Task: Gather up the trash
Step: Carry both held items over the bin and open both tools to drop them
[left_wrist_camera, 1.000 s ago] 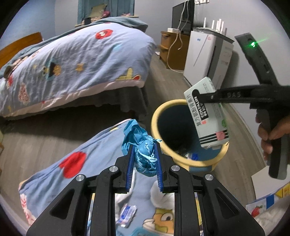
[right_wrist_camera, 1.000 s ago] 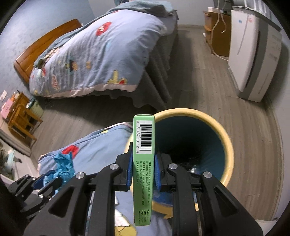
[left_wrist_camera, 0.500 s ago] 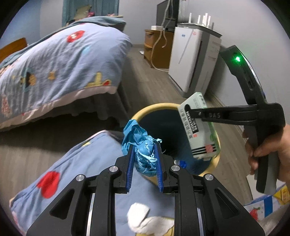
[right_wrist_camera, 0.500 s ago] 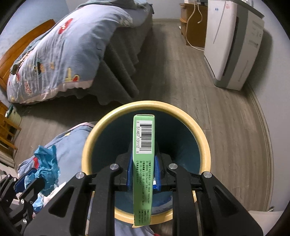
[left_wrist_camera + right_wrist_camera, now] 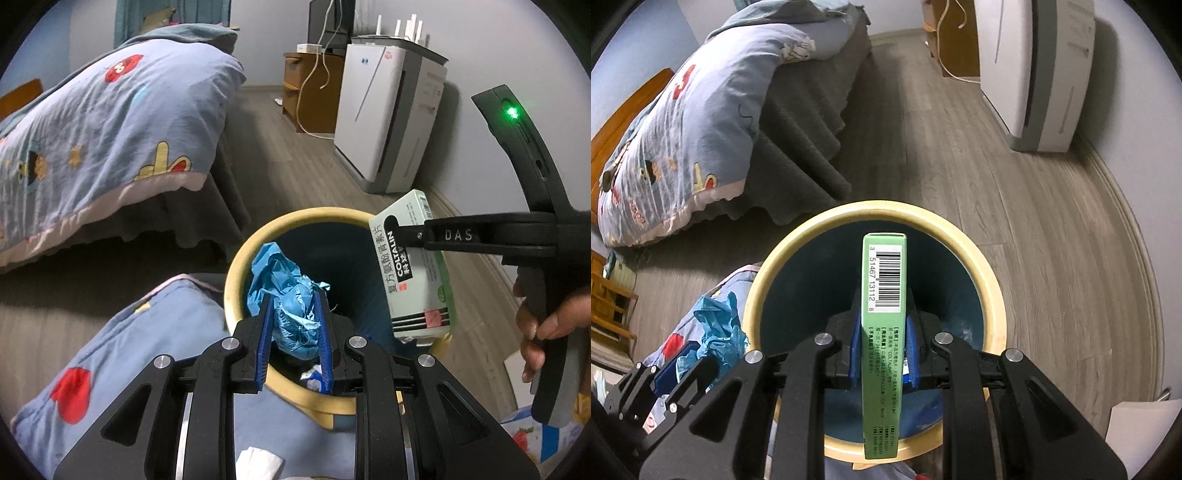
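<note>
You have the left gripper (image 5: 295, 332) clamped on blue wrap (image 5: 288, 295) and the right gripper (image 5: 882, 354) clamped on the box (image 5: 884, 295), both poised above the bin (image 5: 982, 266) for dropping.

Grey plank floor (image 5: 960, 155), bed with cartoon quilt (image 5: 92, 122), white air purifier (image 5: 388, 114), wooden cabinet (image 5: 306, 92)
</note>
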